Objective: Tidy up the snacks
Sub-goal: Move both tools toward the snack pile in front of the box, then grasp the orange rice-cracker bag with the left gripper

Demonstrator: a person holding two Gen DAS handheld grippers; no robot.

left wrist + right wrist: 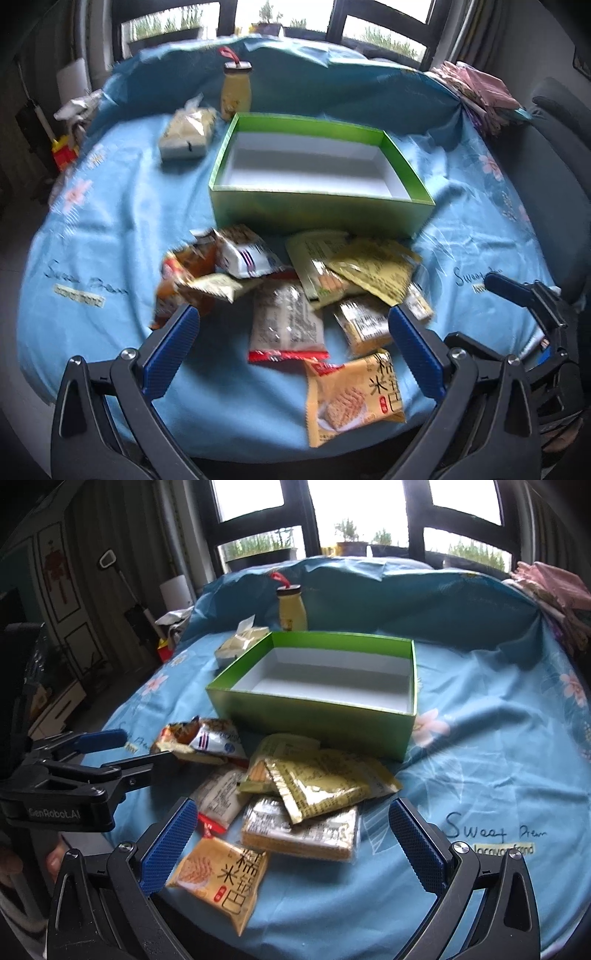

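Snack packets [284,325] about nine, one green box [317,214], one bottle [236,92]

One open green cardboard box [321,716]; one yellow drink bottle [291,609]; about nine crinkly foil snack packets [317,786] heaped on the blue floral cloth [498,760]; one pale wrapped pack [240,638].

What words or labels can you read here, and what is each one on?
"GenRobot.AI": on the left gripper, seen from the right wrist view.
"Sweet Dream": script on the blue cloth.
"糙米": large characters on the orange packet; the characters under them are unclear.
Strip under the script on the cloth: too blurred to read.
Print on the other packets and the bottle: too small or blurred.
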